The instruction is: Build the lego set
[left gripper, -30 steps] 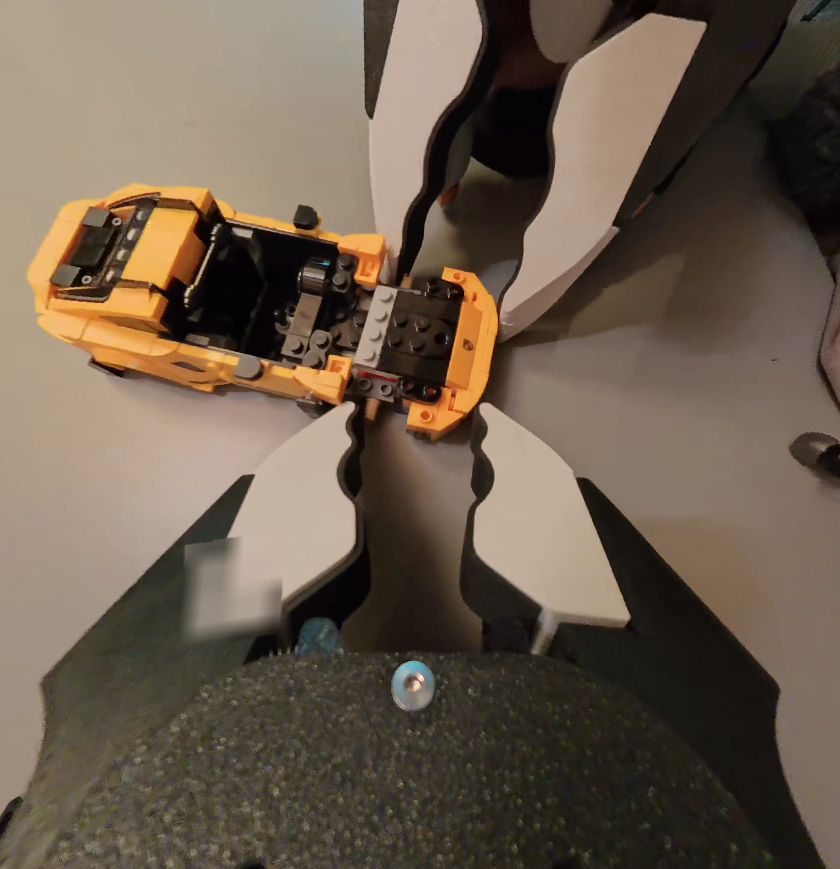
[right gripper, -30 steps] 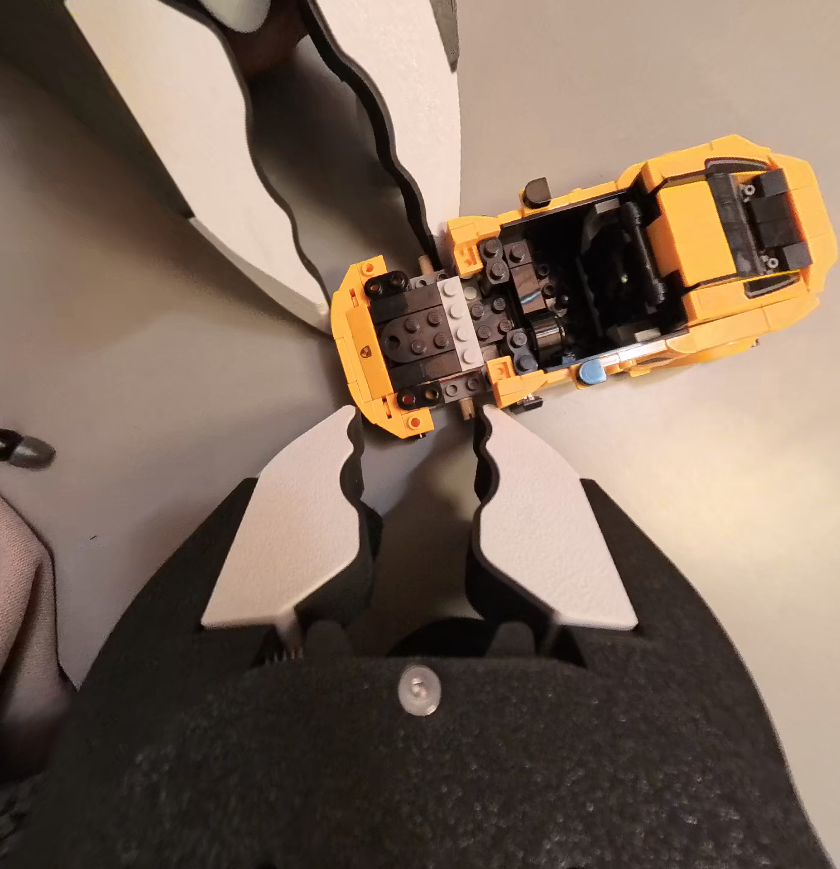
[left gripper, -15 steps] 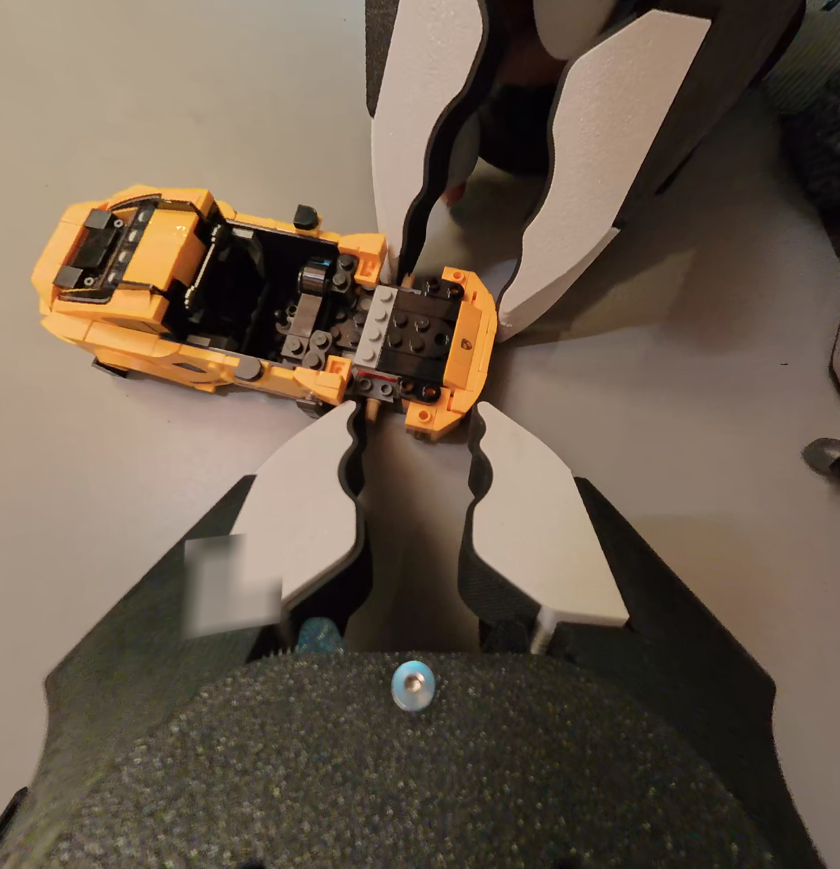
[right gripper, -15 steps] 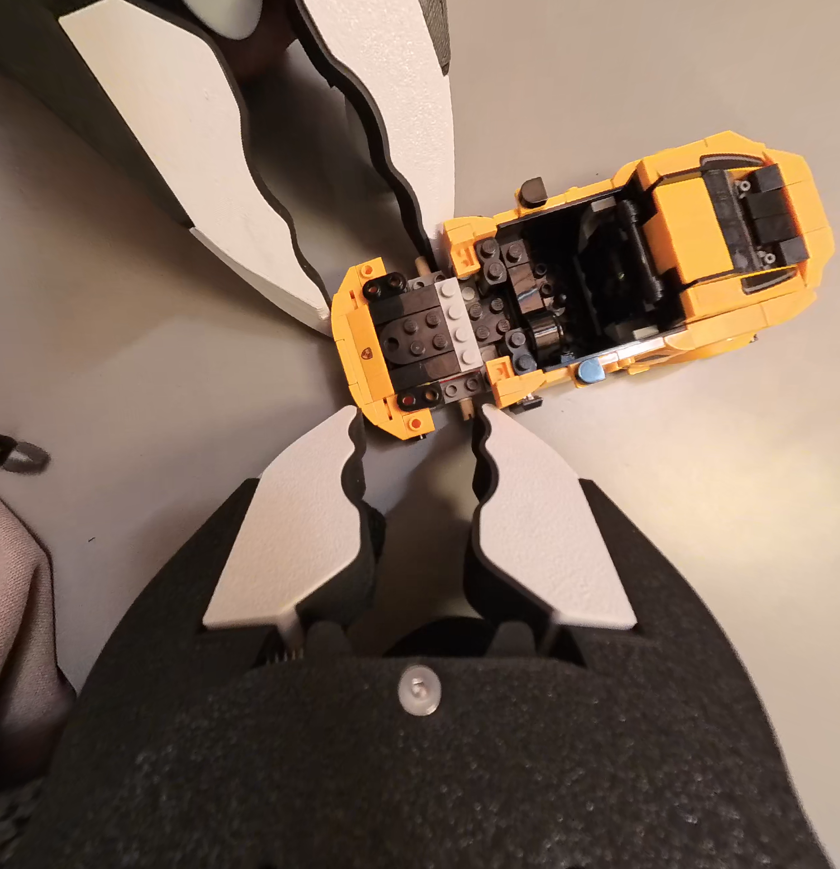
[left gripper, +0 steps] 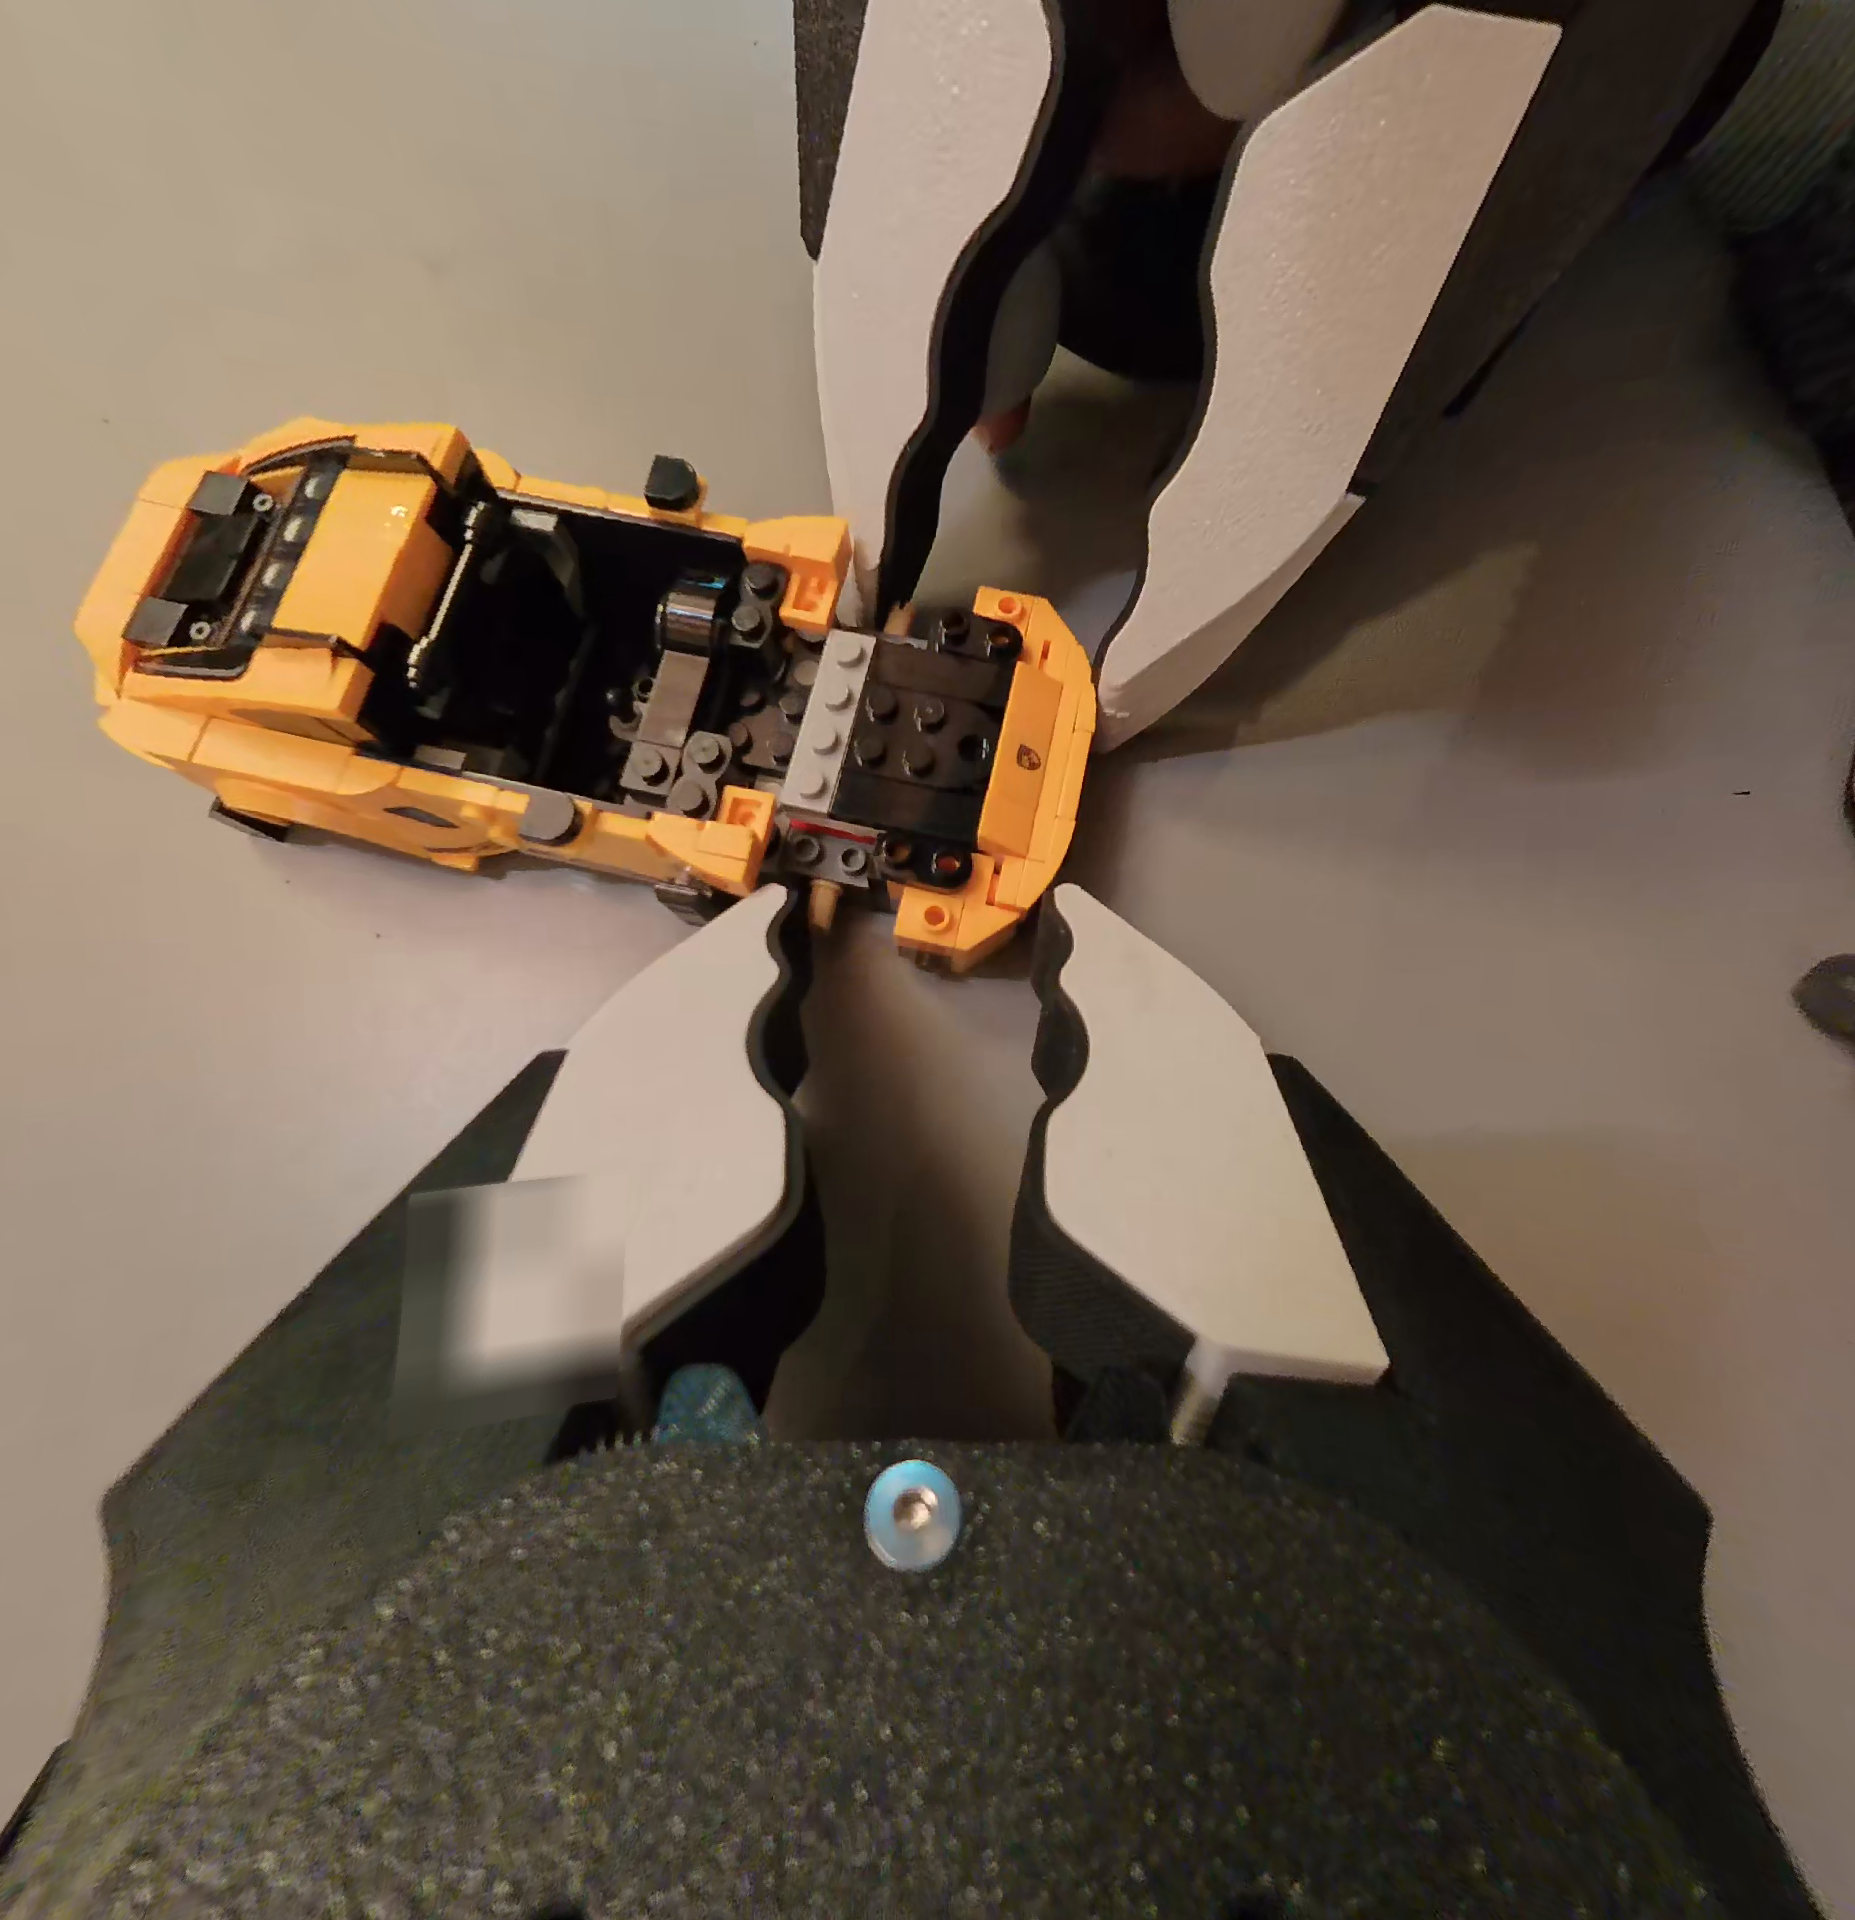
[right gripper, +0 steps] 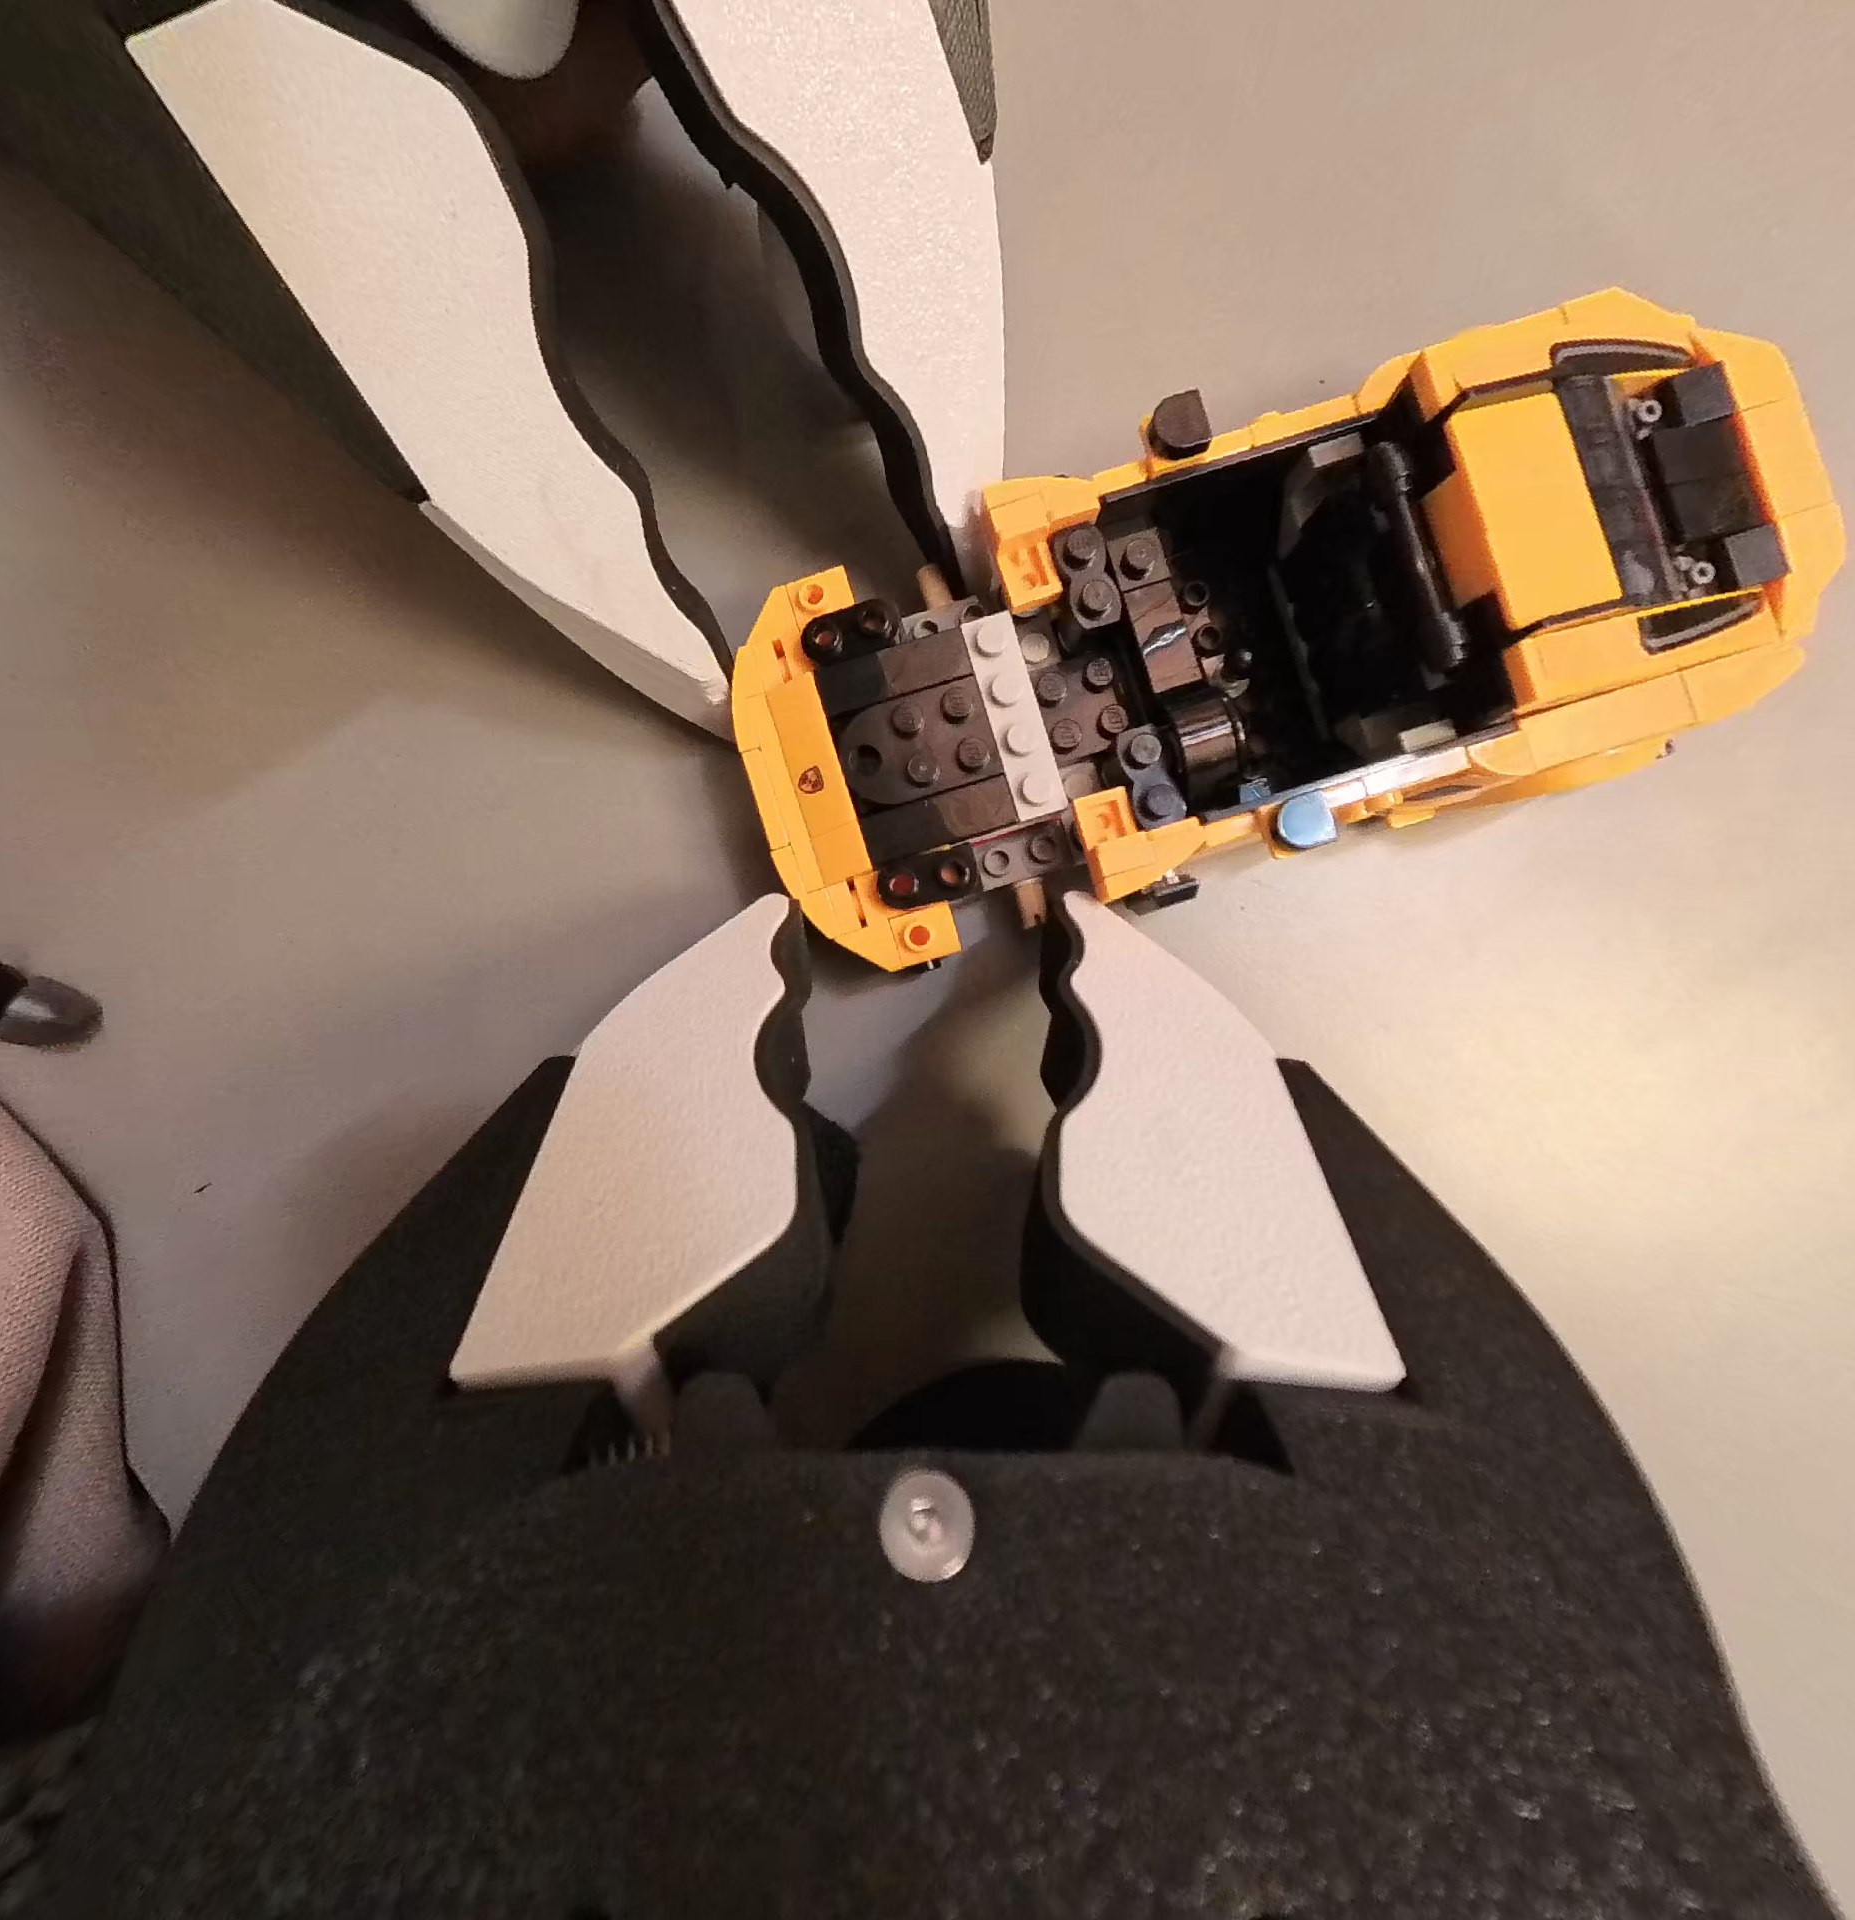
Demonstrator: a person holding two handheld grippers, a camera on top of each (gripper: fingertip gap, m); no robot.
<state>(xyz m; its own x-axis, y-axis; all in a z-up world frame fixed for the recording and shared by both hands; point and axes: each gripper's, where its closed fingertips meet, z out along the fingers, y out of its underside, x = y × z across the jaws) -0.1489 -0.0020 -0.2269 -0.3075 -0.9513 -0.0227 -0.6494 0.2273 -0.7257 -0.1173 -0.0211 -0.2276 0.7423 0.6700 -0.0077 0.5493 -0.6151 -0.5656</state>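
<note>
The orange-and-black brick-built toy car (left gripper: 590, 686) lies roofless on the plain grey table (left gripper: 279, 208), its nose toward 3 o'clock in the left wrist view. The left gripper (left gripper: 918, 920) and right gripper (right gripper: 918, 925), jaws spread and empty, flank the bare front axle pegs. Likely next: fetching wheels, perhaps the dark loose piece (left gripper: 1848, 992). Since half a second ago almost nothing has shifted.

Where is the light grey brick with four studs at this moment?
The light grey brick lies across the orange lego car near its front end, between the black hood plates and the open cabin. In the right wrist view it sits just above the right hand-held gripper.
</note>
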